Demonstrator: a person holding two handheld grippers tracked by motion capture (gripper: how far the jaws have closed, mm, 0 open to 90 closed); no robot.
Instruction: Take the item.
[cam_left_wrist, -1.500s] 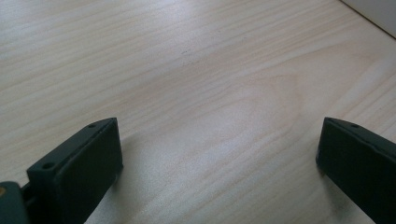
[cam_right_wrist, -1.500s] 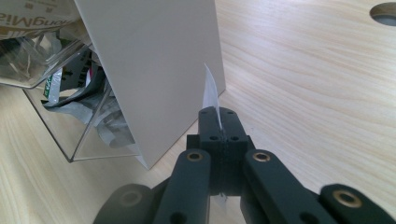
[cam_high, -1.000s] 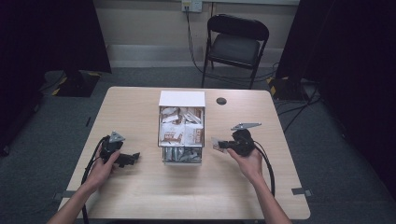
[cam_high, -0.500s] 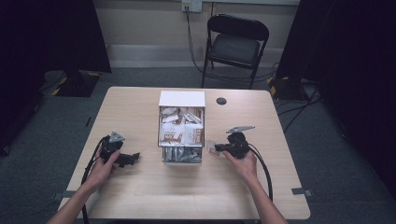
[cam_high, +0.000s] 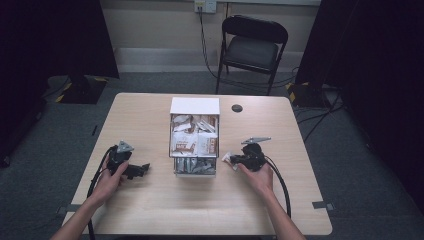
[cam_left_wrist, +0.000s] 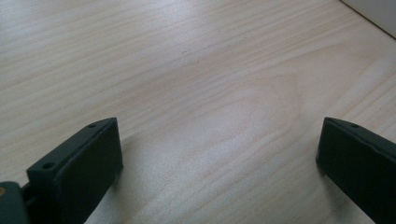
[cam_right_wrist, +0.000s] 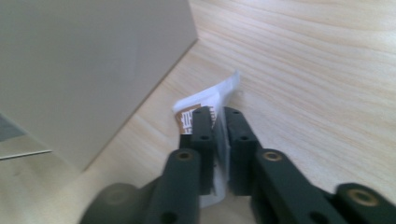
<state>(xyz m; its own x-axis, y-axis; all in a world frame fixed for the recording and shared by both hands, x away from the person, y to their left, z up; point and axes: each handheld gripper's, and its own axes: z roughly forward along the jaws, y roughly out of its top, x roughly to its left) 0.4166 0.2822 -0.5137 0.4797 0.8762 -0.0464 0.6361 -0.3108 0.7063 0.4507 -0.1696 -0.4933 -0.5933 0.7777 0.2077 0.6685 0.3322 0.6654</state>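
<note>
A small white and brown snack packet (cam_right_wrist: 208, 97) stands on edge between the jaws of my right gripper (cam_right_wrist: 219, 125), its far corner down on the wooden table. The jaws have just been opening a little, but only a narrow gap parts them and the packet fills it. In the high view my right gripper (cam_high: 232, 160) lies low to the right of the clear box (cam_high: 172, 150), which holds several similar packets. My left gripper (cam_high: 143, 169) rests on the table left of the box. Its jaws (cam_left_wrist: 219, 154) stand wide apart over bare wood.
The box's white lid (cam_high: 195, 106) stands open at its far side. Its pale wall (cam_right_wrist: 93, 60) rises just left of my right gripper. A small black disc (cam_high: 237, 108) lies at the table's back. A black folding chair (cam_high: 252, 47) stands beyond the table.
My right hand has come down toward the table with the packet and shifted slightly nearer. The left hand has kept still.
</note>
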